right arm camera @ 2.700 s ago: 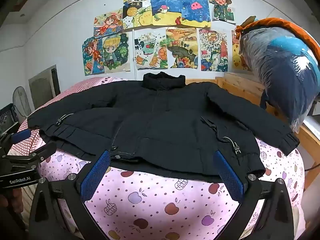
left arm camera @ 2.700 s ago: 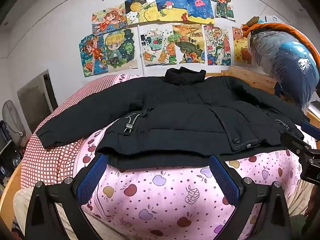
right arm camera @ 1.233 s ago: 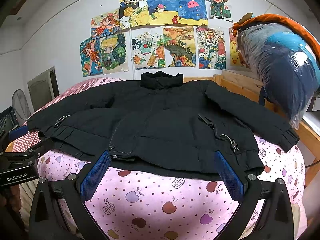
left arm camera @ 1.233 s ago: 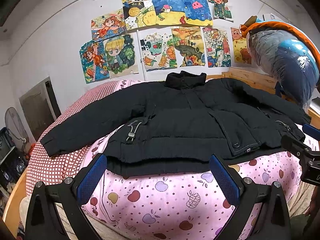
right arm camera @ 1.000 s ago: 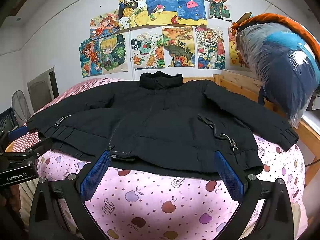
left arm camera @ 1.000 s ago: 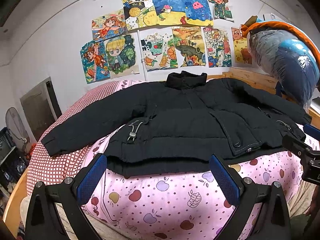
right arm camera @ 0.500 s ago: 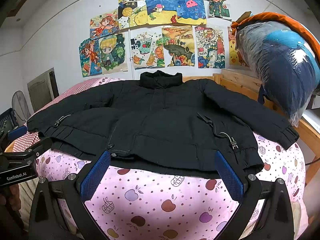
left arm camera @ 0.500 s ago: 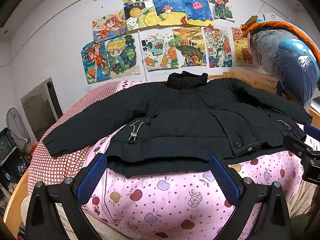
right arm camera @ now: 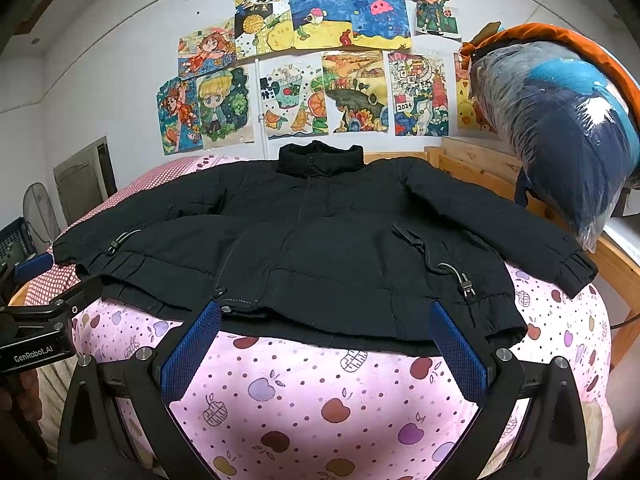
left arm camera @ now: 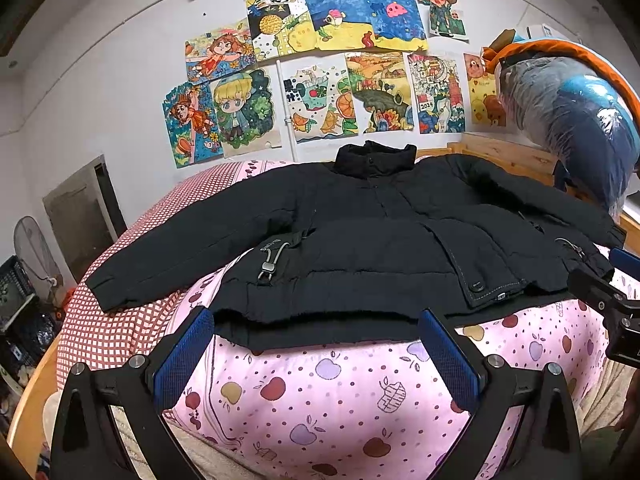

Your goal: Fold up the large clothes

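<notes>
Black padded jacket (left arm camera: 360,240) flat, unfolded, sleeves out on pink apple-print bedcover (left arm camera: 320,380); left gripper (left arm camera: 316,354) and right gripper (right arm camera: 324,350) short of hem, agape, empty; all folds outstanding.

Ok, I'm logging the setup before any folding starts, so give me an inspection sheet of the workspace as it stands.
Surface: pink apple-print quilt over a red checked sheet on a wooden bed frame.
Job's things: black jacket flat, front up, collar toward the wall, both sleeves spread, unfolded.
Clutter: plastic-wrapped bedding bundle at the right.
Grippers: left gripper and right gripper both open, short of the hem, holding nothing.
Cables: one thin dark lead by the frame, far right.
Surroundings: drawings on the wall, fan at left.
</notes>
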`<state>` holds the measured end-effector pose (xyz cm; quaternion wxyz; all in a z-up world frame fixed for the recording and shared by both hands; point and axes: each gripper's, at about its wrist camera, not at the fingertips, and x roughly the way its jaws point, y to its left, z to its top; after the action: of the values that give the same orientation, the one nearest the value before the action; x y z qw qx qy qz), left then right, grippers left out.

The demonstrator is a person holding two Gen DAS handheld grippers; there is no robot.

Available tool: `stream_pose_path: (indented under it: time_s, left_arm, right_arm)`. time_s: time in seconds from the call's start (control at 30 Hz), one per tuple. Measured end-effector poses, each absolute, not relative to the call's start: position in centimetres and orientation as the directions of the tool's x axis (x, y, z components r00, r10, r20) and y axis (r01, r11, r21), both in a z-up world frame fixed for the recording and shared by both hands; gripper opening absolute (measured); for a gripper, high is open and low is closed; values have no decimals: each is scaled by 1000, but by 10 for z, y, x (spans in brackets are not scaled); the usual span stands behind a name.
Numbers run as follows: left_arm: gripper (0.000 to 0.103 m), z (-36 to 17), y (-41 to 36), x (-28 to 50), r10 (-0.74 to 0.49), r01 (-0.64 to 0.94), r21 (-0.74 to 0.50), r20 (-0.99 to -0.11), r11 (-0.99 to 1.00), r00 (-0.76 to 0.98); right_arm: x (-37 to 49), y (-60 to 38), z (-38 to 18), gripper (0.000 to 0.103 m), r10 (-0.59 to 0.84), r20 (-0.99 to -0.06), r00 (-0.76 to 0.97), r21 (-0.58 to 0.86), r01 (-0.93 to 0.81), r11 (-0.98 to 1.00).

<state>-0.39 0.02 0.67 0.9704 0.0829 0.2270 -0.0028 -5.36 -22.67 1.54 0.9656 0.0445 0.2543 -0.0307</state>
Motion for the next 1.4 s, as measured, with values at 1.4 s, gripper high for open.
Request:
stream_pose_path:
  time_s: [1.4]
  left_arm:
    - [103,52,-52,88,-179,302,141,-552,943,814]
  right_arm:
    - [13,-307,38,102,-130,-607,784,41,194,980]
